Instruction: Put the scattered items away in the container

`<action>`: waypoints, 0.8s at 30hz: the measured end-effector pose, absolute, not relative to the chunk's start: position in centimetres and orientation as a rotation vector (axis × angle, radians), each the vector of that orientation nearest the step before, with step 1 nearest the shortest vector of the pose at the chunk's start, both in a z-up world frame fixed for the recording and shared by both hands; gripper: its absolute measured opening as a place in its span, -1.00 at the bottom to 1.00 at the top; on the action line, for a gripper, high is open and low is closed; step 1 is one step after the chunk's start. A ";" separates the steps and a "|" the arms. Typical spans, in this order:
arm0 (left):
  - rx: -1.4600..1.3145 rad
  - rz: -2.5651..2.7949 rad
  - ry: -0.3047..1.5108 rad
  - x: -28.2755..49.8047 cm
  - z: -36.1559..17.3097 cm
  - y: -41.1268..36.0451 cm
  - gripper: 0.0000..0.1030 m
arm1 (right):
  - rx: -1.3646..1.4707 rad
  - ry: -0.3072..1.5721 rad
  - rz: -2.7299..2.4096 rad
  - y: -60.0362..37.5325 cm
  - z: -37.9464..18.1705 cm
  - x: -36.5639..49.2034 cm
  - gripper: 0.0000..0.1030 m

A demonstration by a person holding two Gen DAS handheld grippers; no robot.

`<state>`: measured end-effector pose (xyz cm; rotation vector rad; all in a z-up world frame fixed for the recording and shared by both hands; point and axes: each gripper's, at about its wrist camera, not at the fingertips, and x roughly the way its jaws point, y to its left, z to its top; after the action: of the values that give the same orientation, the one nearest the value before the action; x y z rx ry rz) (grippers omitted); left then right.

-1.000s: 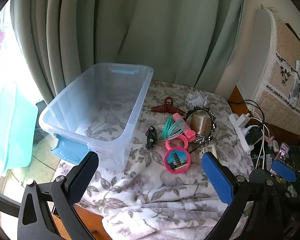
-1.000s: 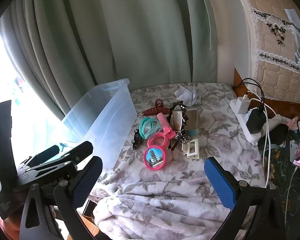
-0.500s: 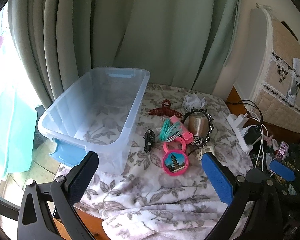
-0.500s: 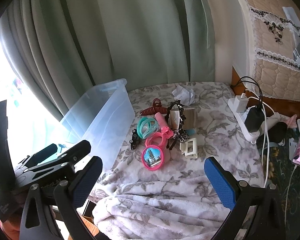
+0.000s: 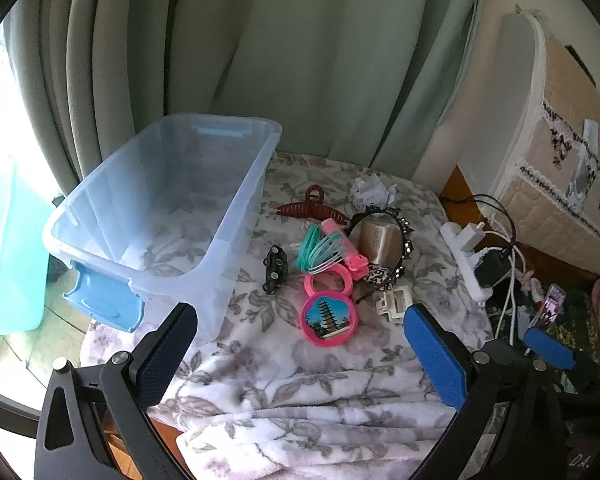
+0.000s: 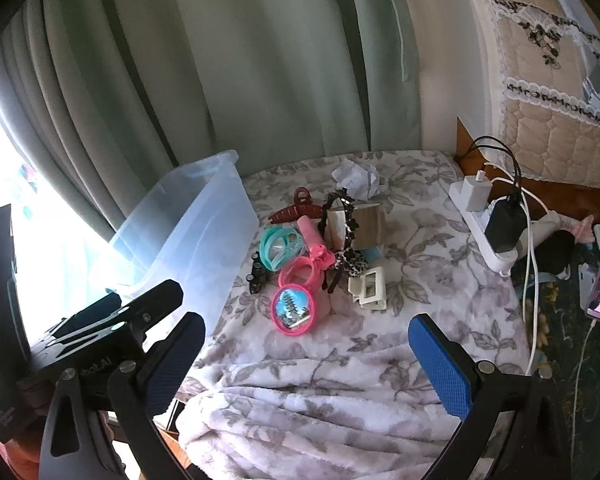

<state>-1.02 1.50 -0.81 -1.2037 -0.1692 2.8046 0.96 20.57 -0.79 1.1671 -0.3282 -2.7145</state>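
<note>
Hovering wide open and holding nothing, both the left tongs [image 5: 300, 356] and right tongs [image 6: 306, 364] are facing a floral fleece-covered worktop [image 5: 300, 376]. Scattered hair accessories [image 5: 332, 248] are lying just beside the clear plastic container with blue latches [image 5: 160, 216], which is sitting empty before green curtains [image 5: 280, 60].

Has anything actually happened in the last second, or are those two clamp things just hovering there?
Only the view shifted: both cameras drew slightly back and up, so the pile sits lower in the picture. The left gripper and right gripper stay open, holding nothing. The pink mirror, hair clips and clear bin lie where they were; the bin has nothing inside.
</note>
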 end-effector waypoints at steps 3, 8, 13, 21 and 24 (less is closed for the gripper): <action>-1.213 2.798 -0.150 -1.4 -1.2 1.9 0.99 | 1.184 -0.345 -2.702 21.0 -1.3 0.6 1.00; -1.259 2.733 -0.145 -2.6 -2.7 3.1 0.99 | 1.234 -0.391 -2.684 22.3 -2.7 -0.2 1.00; -1.331 2.679 -0.009 -3.9 -5.0 5.7 0.99 | 1.315 -0.424 -2.676 24.1 -4.8 -1.4 1.00; -1.443 2.620 0.042 -6.2 -8.5 7.6 0.99 | 1.412 -0.422 -2.663 25.7 -7.7 -3.6 0.95; -1.475 2.605 0.086 -7.1 -9.8 8.1 0.99 | 1.458 -0.423 -2.645 26.1 -8.9 -4.6 0.91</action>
<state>-7.08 8.08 -9.77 -1.4752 0.0861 2.6054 -4.57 26.12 -8.86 1.4582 -0.4231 -2.6452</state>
